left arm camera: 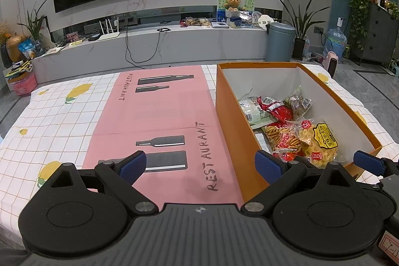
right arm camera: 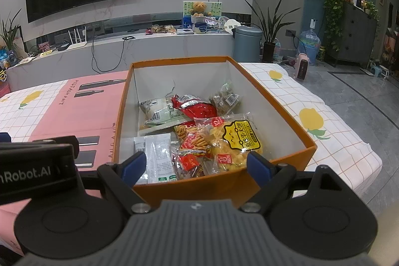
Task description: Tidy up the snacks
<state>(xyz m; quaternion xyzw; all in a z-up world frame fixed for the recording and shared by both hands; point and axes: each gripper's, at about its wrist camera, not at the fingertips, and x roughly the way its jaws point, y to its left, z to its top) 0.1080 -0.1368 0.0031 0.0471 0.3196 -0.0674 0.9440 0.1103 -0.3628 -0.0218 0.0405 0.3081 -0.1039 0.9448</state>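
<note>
An orange box [right arm camera: 286,101] with white inner walls stands on the table and holds several snack packs: a yellow pack [right arm camera: 234,143], a red pack [right arm camera: 199,110], a green-white pack [right arm camera: 159,112], a white sachet [right arm camera: 158,156] and a clear brown pack [right arm camera: 224,99]. The box [left arm camera: 229,121] also shows in the left wrist view, with the yellow pack [left arm camera: 319,141]. My left gripper [left arm camera: 200,165] is open and empty over the pink mat [left arm camera: 154,116], left of the box. My right gripper [right arm camera: 197,166] is open and empty at the box's near wall.
The table wears a white checked cloth with lemon prints [right arm camera: 311,116]. Beyond it are a low TV bench [left arm camera: 149,41] with cables and clutter, a grey bin [left arm camera: 279,41], plants and a water jug [right arm camera: 309,41]. The left gripper's body [right arm camera: 37,166] sits close at the right gripper's left.
</note>
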